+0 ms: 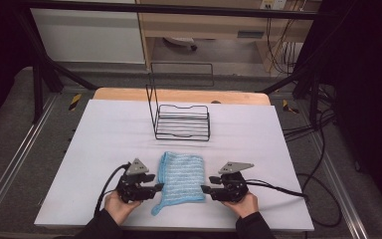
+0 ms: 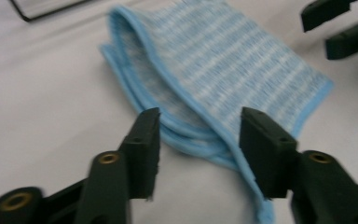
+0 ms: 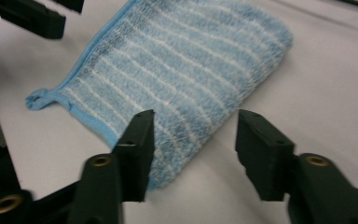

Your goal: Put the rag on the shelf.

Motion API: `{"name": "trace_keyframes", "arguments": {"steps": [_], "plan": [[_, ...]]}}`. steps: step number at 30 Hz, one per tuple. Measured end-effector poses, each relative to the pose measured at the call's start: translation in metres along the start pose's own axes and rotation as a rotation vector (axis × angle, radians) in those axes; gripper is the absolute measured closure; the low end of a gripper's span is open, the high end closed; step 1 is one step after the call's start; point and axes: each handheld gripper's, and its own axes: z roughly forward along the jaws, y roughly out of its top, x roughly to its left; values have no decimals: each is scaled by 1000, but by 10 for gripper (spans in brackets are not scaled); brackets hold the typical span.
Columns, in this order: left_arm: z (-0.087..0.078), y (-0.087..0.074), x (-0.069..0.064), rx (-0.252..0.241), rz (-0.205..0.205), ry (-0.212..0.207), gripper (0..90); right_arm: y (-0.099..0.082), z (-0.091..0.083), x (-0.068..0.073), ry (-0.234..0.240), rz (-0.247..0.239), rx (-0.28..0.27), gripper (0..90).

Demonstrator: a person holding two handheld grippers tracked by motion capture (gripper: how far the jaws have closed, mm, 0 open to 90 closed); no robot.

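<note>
Both grippers, left (image 1: 155,187) and right (image 1: 205,189), are holding their fingers open, flanking the cloth (image 1: 182,177); soft, light, floppy, it looks best pinched at the bound edge between the left fingers (image 2: 142,144).

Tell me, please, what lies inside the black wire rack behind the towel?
The wire rack holds nothing: through its bars the white table cover shows. The folded blue towel lies in front of it. What lies between the towel's layers is covered.
</note>
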Motion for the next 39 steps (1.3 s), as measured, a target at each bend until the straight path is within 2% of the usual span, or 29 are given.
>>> {"name": "trace_keyframes", "arguments": {"steps": [2,4,7,9,10,11,12,15,18,22,23,25,28,30,34,39], "plan": [[-2,8,11,-20,-18,19,386,1,-2,-3,-4,-9,-4,363],[-1,15,22,-32,-34,30,333,1,-2,-7,-3,5,-14,275],[4,24,33,-33,-45,41,304,1,-1,-11,6,29,-17,229],[11,30,38,-26,-55,49,251,0,0,-13,-5,20,-21,151],[14,32,40,-20,-52,62,251,0,0,-13,-5,20,-21,151],[18,35,41,-14,-56,79,196,-2,1,-12,-18,21,-18,121],[21,37,42,-10,-59,90,180,-2,2,-12,-27,20,-21,113],[30,43,45,-12,-68,124,171,-3,2,-11,-29,22,-28,100],[39,49,49,-16,-102,112,169,-3,3,-11,-36,26,-38,80],[53,54,53,-2,-118,111,204,-3,3,-11,-40,28,-33,67],[56,54,54,3,-124,110,256,-2,3,-11,-41,28,-38,67],[61,53,57,10,-140,105,282,-3,3,-11,-42,27,-39,67],[65,51,59,50,-139,116,374,-3,3,-11,-44,26,-36,67],[68,49,60,70,-146,109,393,-3,3,-11,-44,28,-34,67],[71,47,59,75,-157,94,491,-3,3,-11,-40,28,-33,71],[75,45,58,81,-168,77,559,-3,3,-11,-33,25,-33,73]]}}
